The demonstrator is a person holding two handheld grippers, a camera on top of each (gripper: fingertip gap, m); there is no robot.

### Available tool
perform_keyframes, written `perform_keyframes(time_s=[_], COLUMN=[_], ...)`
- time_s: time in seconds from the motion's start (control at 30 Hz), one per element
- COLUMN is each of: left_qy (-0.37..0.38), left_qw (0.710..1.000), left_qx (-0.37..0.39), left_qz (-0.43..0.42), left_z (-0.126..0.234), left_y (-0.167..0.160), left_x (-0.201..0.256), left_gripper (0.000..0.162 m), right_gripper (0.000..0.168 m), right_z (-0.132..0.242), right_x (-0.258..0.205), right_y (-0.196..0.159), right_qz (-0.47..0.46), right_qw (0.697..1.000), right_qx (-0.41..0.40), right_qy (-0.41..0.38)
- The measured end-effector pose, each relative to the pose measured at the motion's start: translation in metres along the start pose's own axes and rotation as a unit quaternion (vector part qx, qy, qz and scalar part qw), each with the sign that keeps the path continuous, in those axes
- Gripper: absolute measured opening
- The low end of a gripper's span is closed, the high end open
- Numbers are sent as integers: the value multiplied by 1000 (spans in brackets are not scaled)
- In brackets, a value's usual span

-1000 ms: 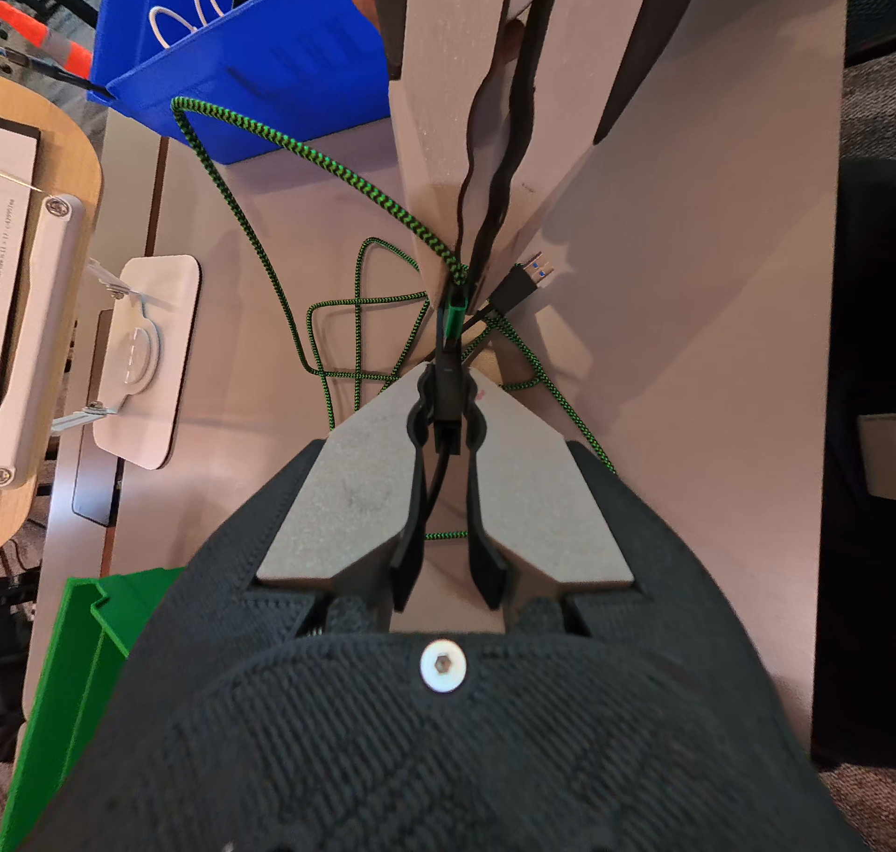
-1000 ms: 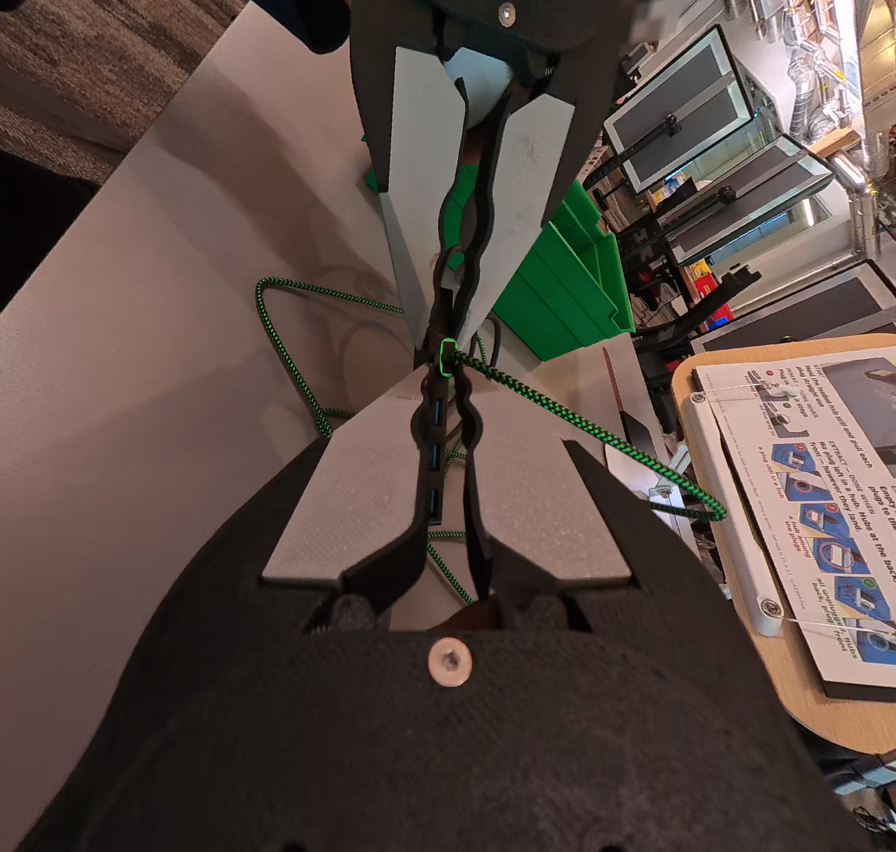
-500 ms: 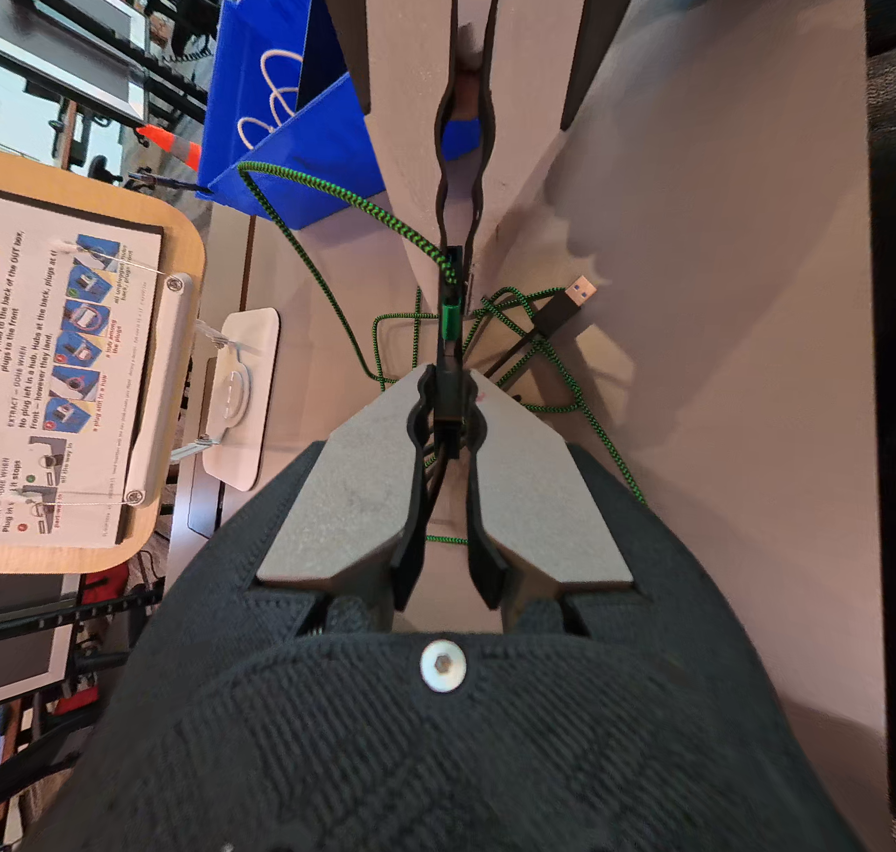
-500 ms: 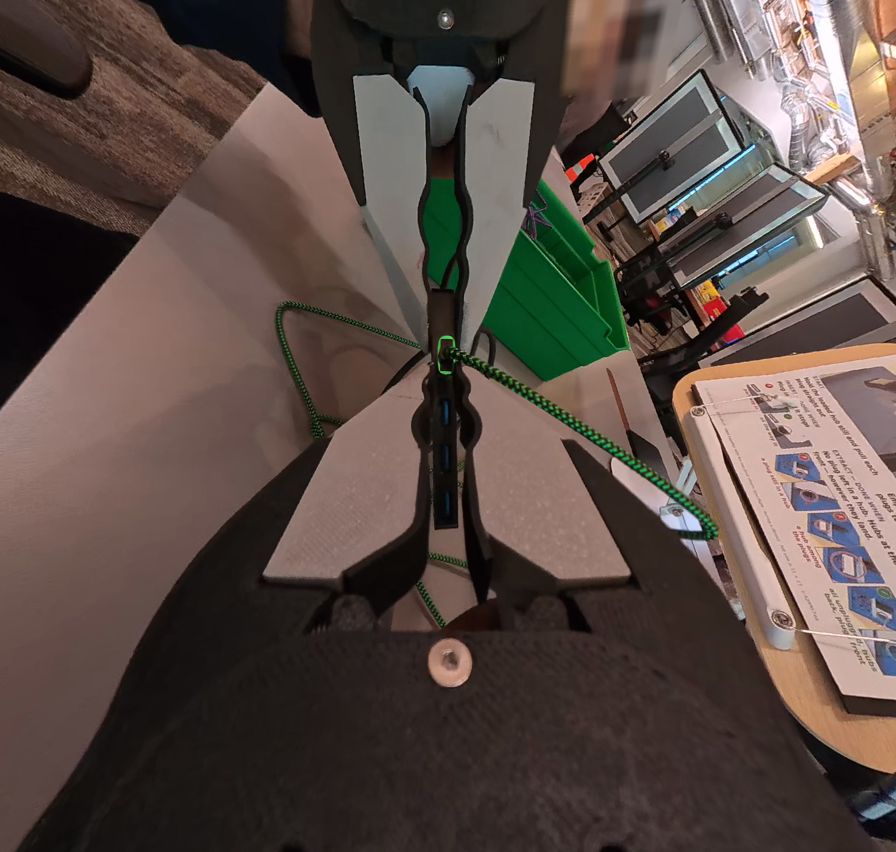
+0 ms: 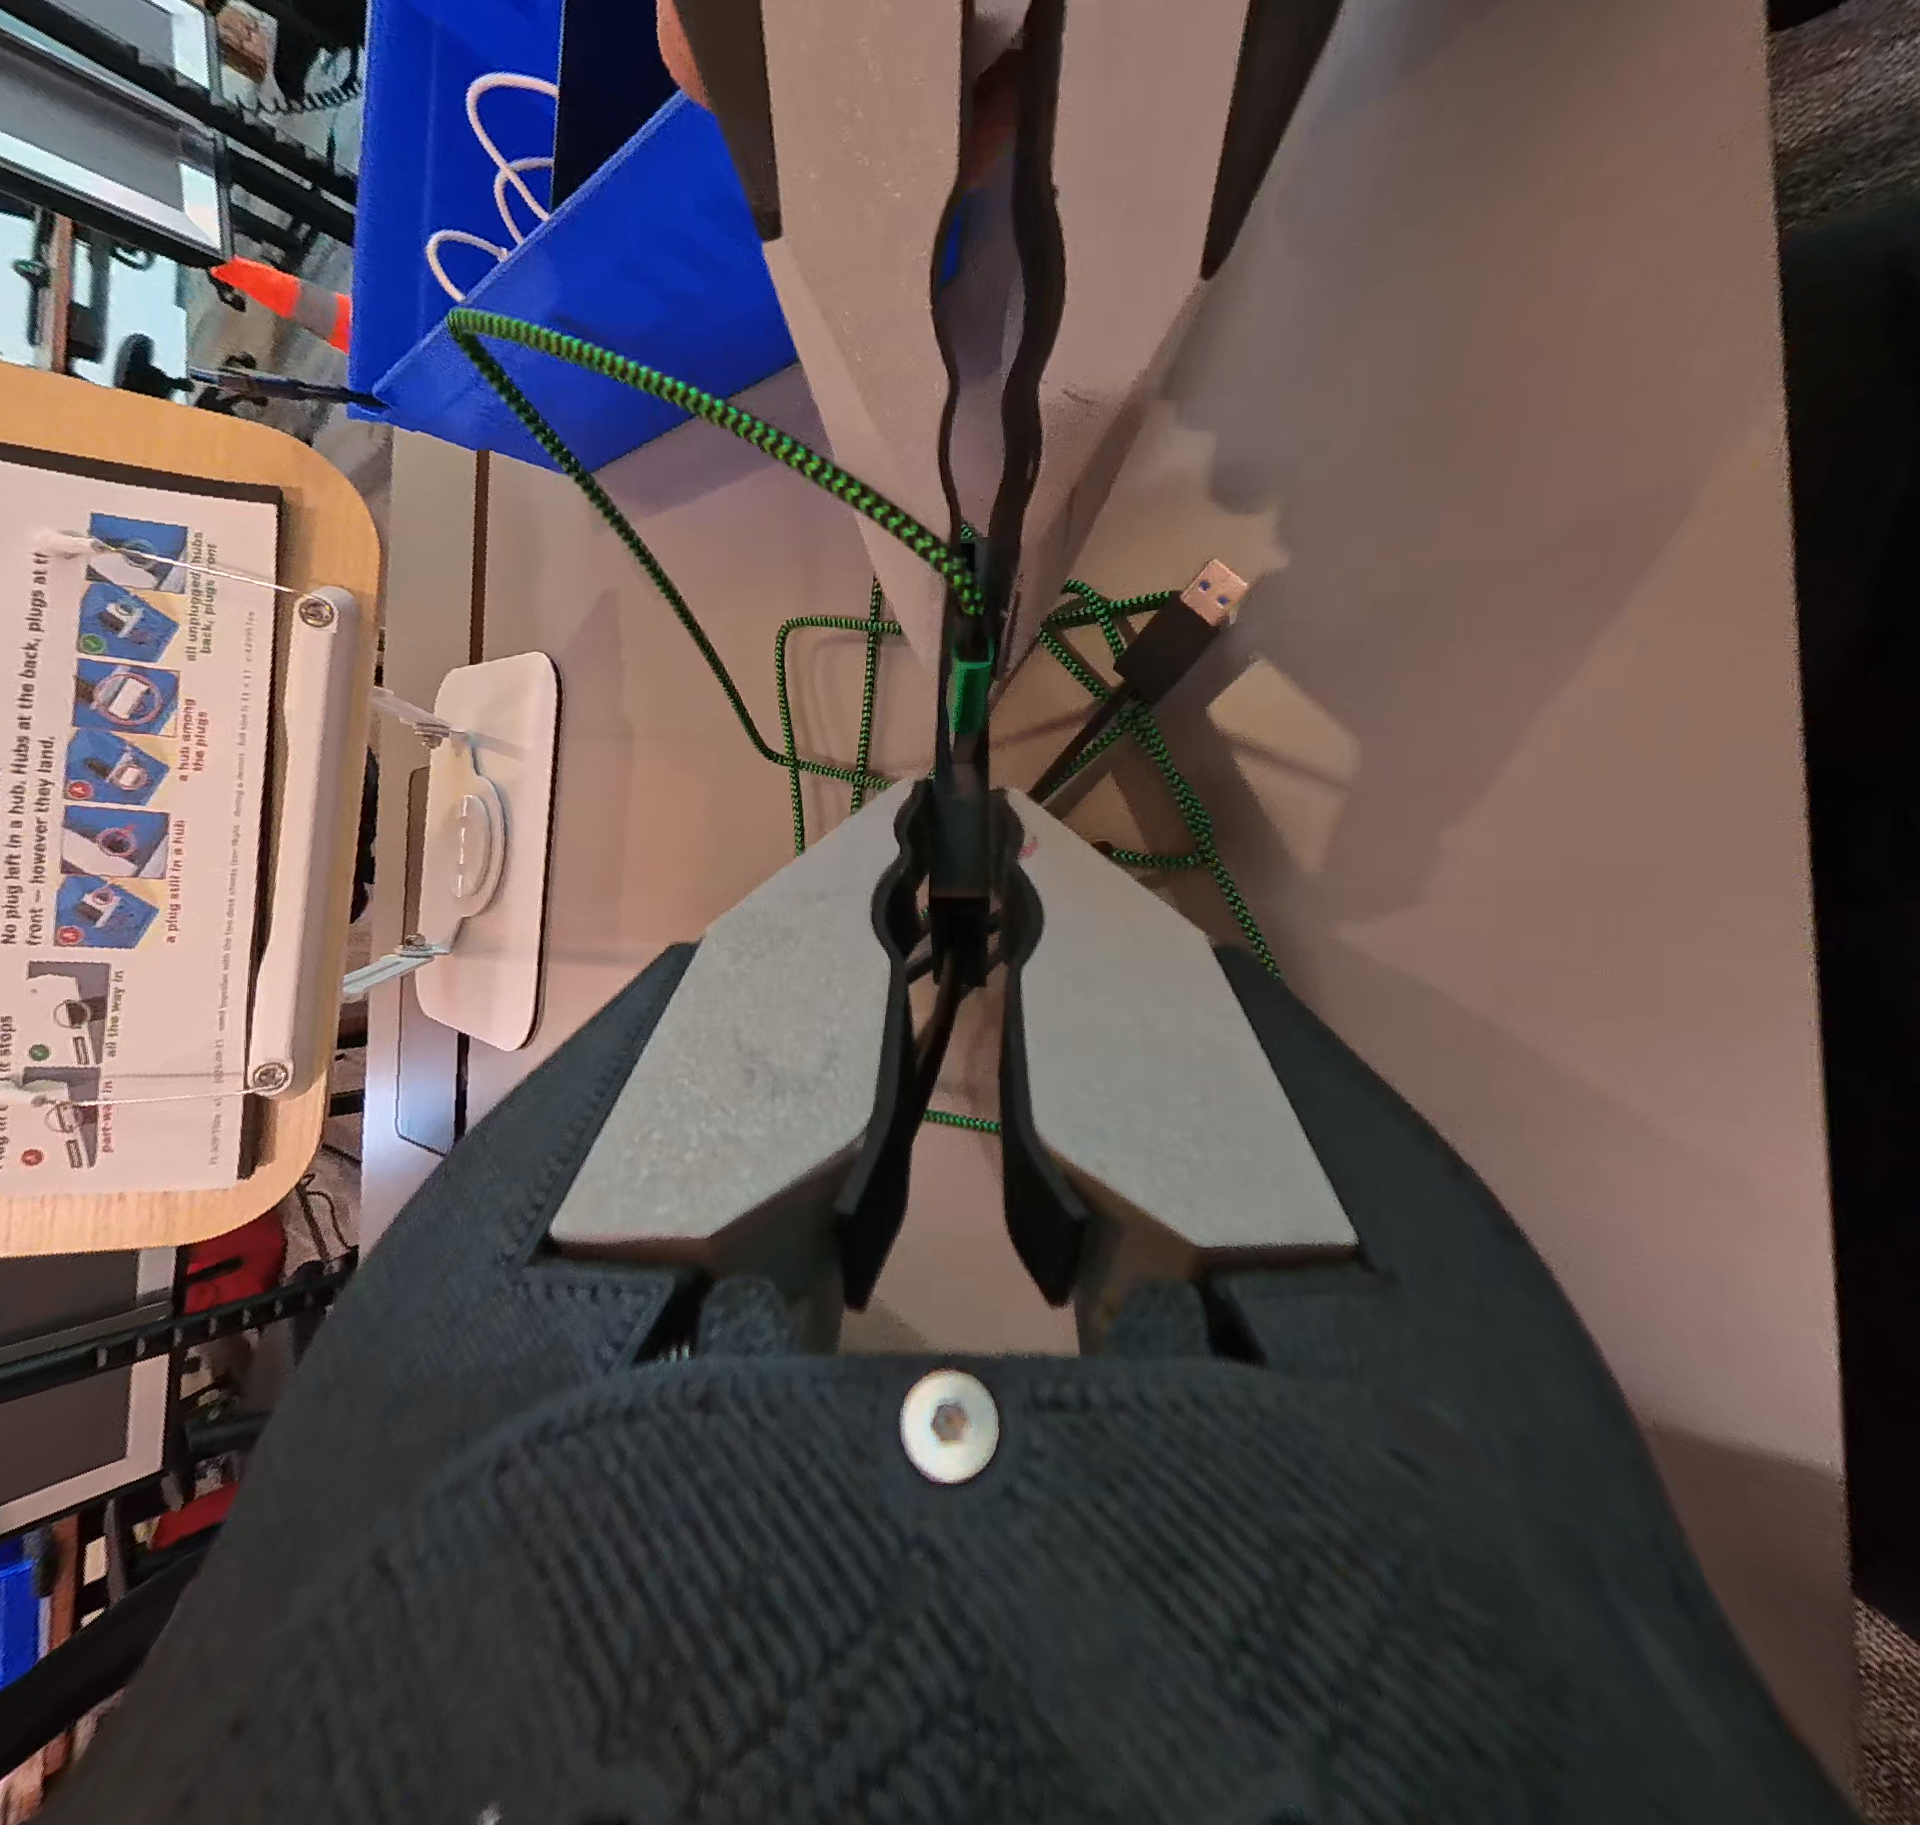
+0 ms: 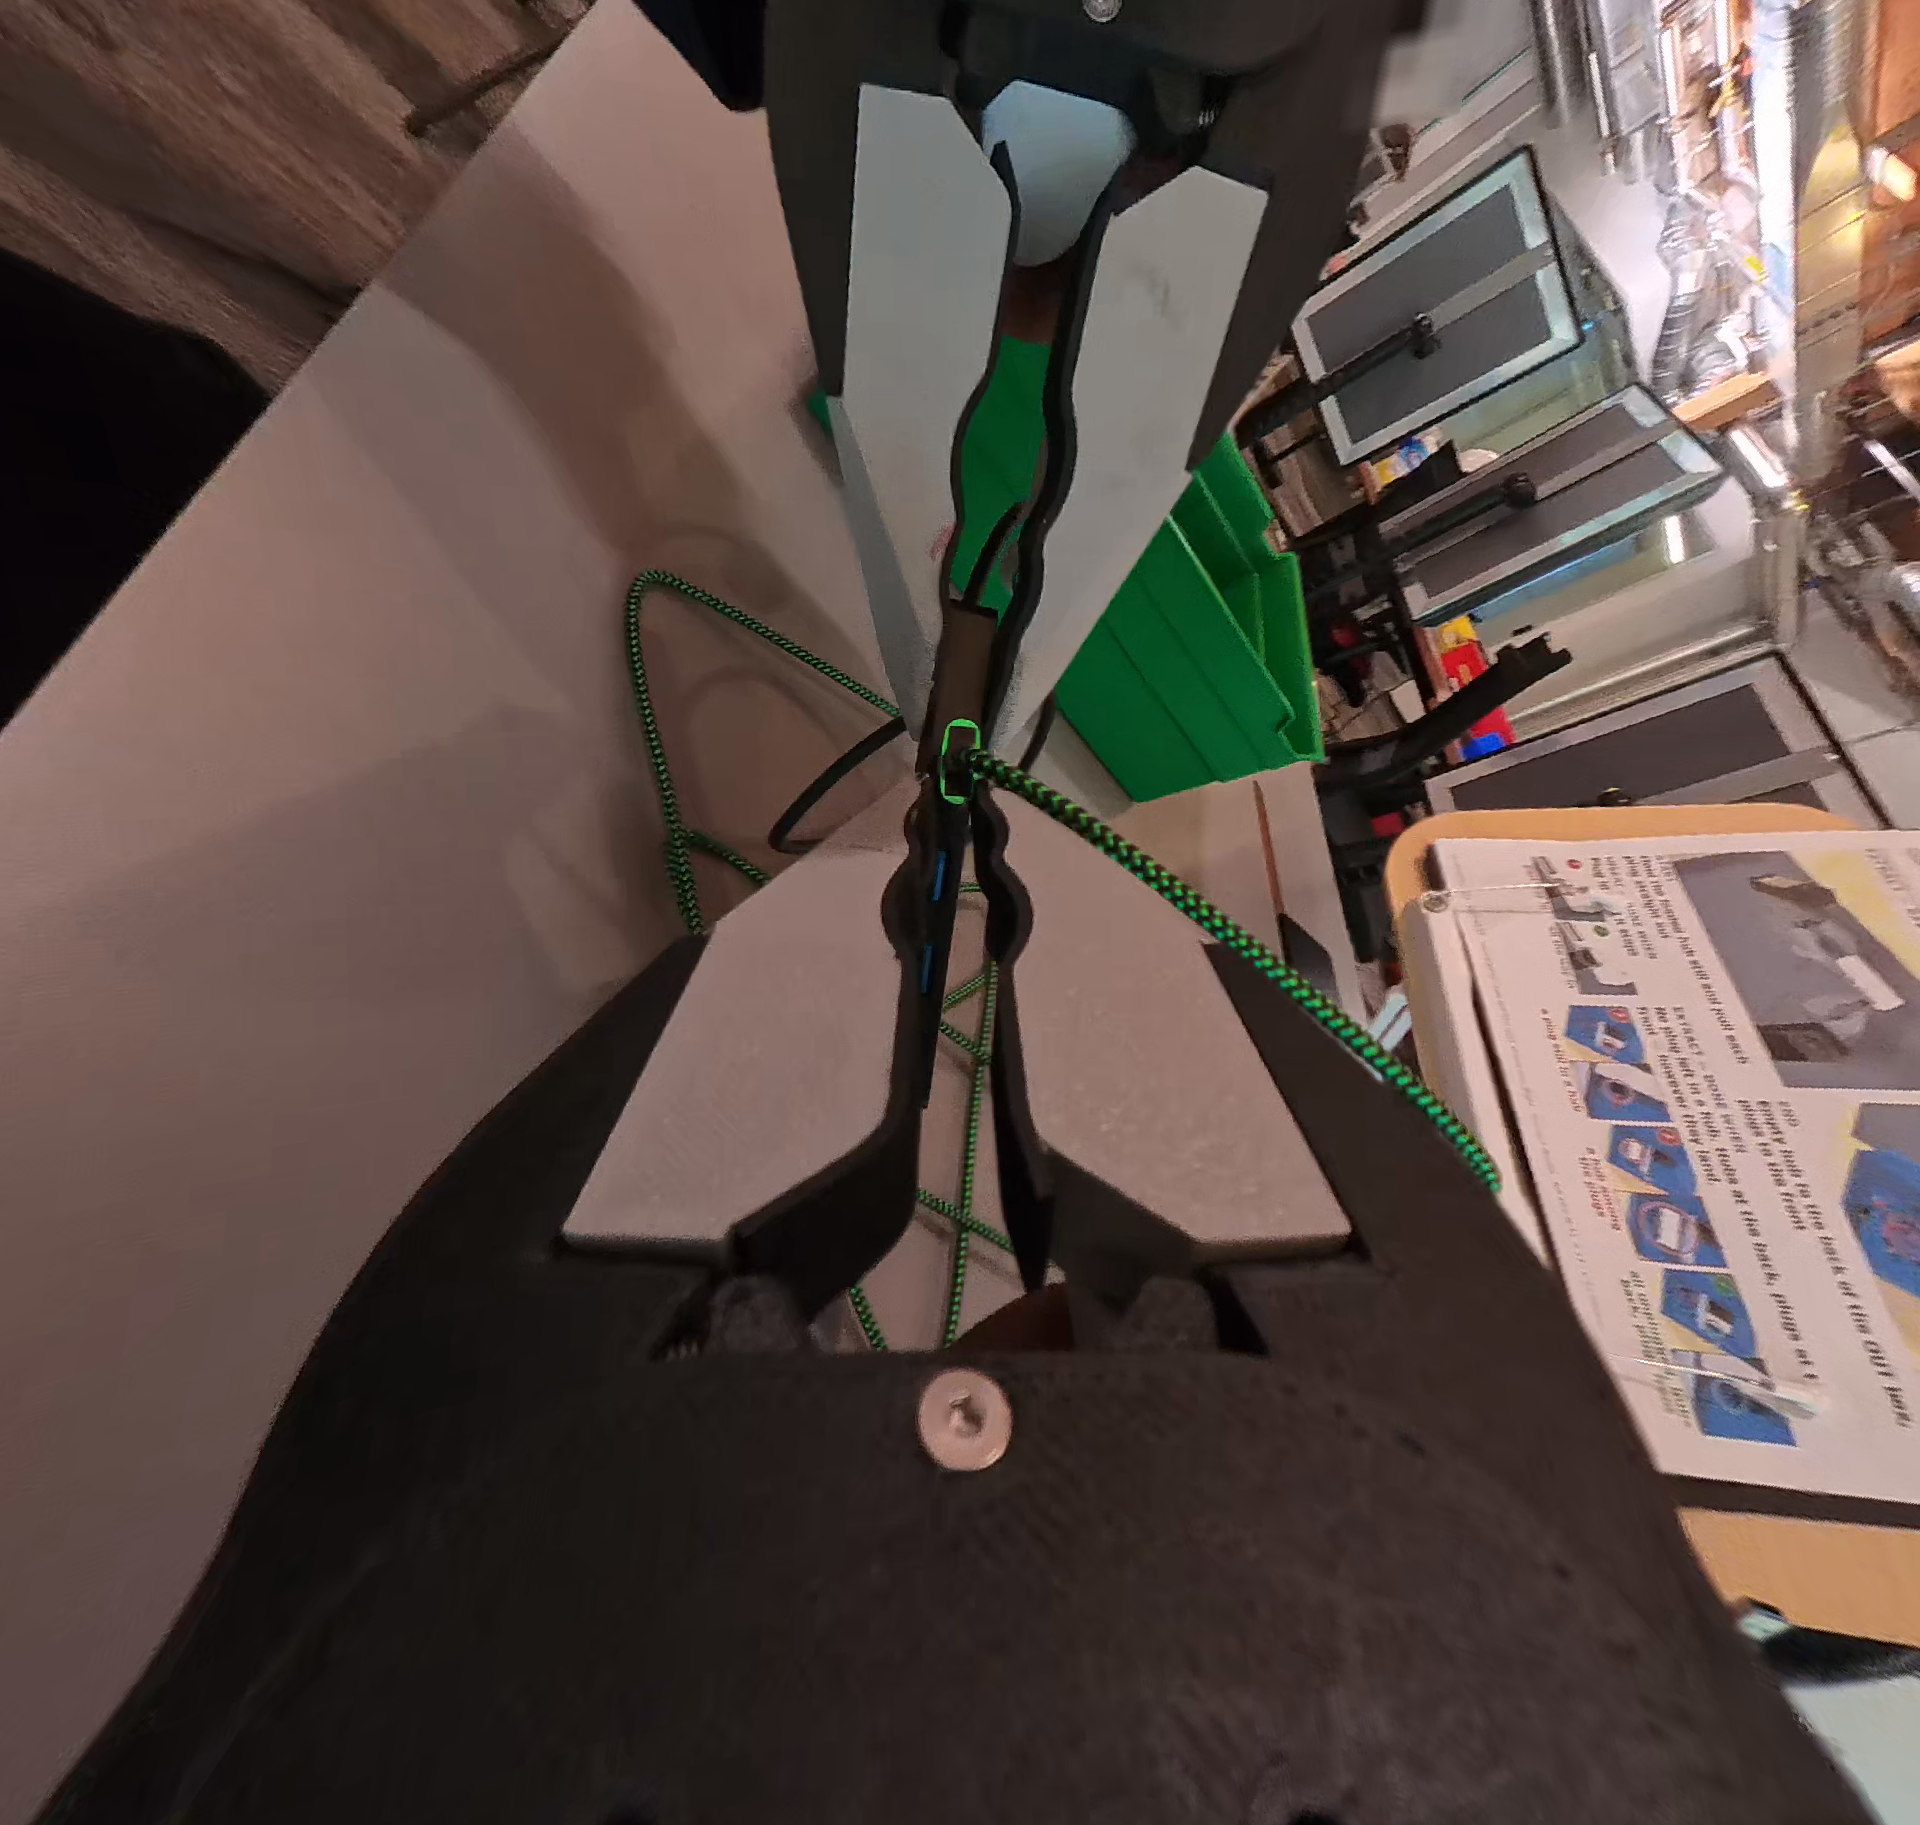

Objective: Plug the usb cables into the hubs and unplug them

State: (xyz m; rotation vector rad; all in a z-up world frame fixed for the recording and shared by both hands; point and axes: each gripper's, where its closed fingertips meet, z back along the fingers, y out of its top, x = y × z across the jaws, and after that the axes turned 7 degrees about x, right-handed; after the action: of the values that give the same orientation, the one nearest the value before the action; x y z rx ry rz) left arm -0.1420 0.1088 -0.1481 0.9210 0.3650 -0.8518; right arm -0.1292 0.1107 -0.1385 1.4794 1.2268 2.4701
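Above the worktop (image 5: 1455,944): left gripper (image 5: 961,840) and right gripper (image 6: 956,840) tip to tip, facing each other.
Left gripper: fingers (image 5: 800,996) narrow, clamped on a black plug body (image 5: 958,876); thin black lead running back between them.
Right gripper: fingers (image 6: 758,1048) narrow, clamped on a slim black hub (image 6: 930,954), held edge-on.
Hub: blue ports along its side, seen only in the right wrist view; hidden in the left wrist view.
Green-collared plug (image 5: 971,689): between the two sets of tips; glowing green ring at the hub's end in the right wrist view (image 6: 959,747).
Braided green-black cable (image 5: 665,393): arching from the tips toward the blue bin, with loose loops on the worktop below.
Loose USB plug (image 5: 1184,632): black, metal end free, lying on the worktop by the loops; left wrist view only.
Blue bin (image 5: 582,248): at the worktop's far edge with white cable inside; left wrist view only.
Green bin (image 6: 1195,653): behind the left gripper; right wrist view only.
Instruction sheet (image 6: 1704,1131): on a wooden board, in both views.
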Motion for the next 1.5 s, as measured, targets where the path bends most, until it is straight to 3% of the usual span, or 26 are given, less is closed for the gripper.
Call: perform_keyframes(time_s=[0.57,1.03,1.17,1.33,1.5], left_qy=[-6,-33,-1,16,15], left_qw=[995,995,999,997,999], left_qx=[92,75,31,66,45], left_qz=[42,48,16,30,26], left_z=[24,15,7,8,2], left_y=[23,18,13,23,16], left_x=[0,9,6,5,6], left_gripper=[7,7,6,6,6], right_gripper=[4,4,4,4,4], right_z=[11,11,8,15,11], right_x=[9,-2,-3,-1,-3], right_y=[32,23,12,17,9], right_qz=[-144,-109,-82,-90,-80], right_qw=[981,990,995,994,996], right_qx=[125,74,28,47,29], right_qy=[27,49,39,43,39])
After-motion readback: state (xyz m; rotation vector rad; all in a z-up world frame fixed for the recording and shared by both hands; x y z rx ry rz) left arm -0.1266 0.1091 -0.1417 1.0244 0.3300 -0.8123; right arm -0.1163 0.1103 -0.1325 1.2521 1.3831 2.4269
